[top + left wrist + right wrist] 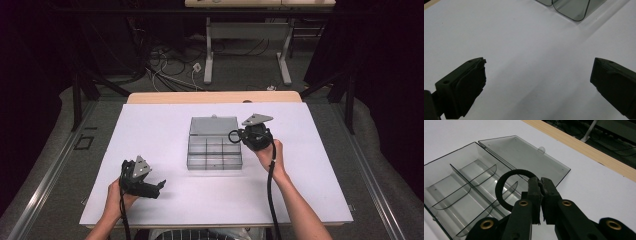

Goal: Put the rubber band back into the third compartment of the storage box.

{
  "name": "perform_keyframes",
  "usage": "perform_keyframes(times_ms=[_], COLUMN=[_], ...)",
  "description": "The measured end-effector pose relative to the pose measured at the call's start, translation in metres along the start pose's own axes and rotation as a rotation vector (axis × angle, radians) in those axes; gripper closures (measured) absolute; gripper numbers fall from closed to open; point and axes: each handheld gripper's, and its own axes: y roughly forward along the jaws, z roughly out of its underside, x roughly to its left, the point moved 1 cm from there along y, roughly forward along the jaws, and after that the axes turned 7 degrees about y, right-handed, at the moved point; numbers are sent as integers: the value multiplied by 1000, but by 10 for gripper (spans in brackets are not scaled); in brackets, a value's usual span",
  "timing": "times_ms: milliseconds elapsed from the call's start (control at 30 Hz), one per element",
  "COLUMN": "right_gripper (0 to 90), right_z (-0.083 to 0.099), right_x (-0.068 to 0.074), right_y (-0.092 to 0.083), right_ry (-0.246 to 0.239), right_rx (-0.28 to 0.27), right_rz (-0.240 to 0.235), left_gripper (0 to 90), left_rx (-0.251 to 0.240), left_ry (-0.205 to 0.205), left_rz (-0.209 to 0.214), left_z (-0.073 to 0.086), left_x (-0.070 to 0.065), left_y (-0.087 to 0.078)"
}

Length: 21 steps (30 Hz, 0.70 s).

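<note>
On the white desk, we hold two grippers over a clear organiser box that lies open near the middle, its lid folded flat toward the far edge. The right gripper, at the box's right side, has its jaws clamped together on a black ring, which hangs above the compartments on that side. To place it well, we judge, we should lower the ring until it sits inside one compartment, clear of the curved dividers, and only then part the jaws. Every compartment we can see is empty. The left gripper rests near the desk's near-left corner with its jaws wide apart on nothing, well apart from the box.
</note>
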Motion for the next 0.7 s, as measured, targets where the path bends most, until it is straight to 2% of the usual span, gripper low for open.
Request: perform_keyframes(times_ms=[300,400,633,700], right_gripper=[865,865,865,865], right_z=[3,5,12,13], right_x=[1,2,7,9], right_y=[15,19,27,29], right_ry=[2,6,-14,-15], right_rx=[30,39,65,70], right_rz=[-2,0,5,8], left_gripper=[1,1,1,1], left_rx=[1,3,8,6], left_ry=[7,-2,11,0], left_rz=[-5,1,2,10], left_z=[0,0,0,0], left_x=[0,0,1,0], left_y=[0,0,-1,-1])
